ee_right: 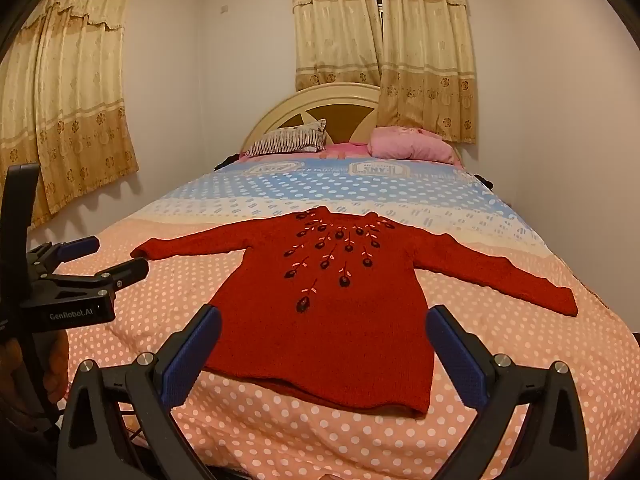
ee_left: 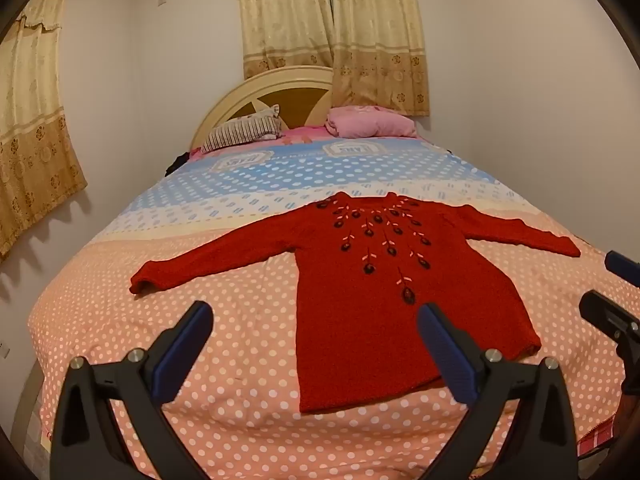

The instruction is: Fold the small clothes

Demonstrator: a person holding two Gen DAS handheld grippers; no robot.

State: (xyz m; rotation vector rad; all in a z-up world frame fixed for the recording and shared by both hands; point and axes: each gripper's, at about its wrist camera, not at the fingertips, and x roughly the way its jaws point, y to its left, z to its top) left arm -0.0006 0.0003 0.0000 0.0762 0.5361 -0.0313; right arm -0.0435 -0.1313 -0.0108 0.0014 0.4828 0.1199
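A small red knitted sweater point(ee_left: 360, 300) point(ee_right: 332, 320) with dark embroidered flowers on its chest lies flat on the bed, front up, both sleeves spread out sideways and its hem nearest to me. My left gripper point(ee_left: 316, 320) hovers open above the hem's left part with nothing between its blue pads. Over the hem's middle, in the right wrist view, my right gripper point(ee_right: 324, 322) stands open and empty as well. Each gripper also shows in the other's view: the right gripper point(ee_left: 612, 292) at the right edge, the left gripper point(ee_right: 108, 258) at the left edge.
The bed point(ee_left: 240, 360) carries a polka-dot cover, pink near me and blue further back. A striped pillow point(ee_left: 244, 132) and a pink pillow point(ee_left: 368, 122) lie by the headboard point(ee_left: 288, 96). Curtains hang behind and at the left wall. A hand point(ee_right: 52, 364) holds the left gripper.
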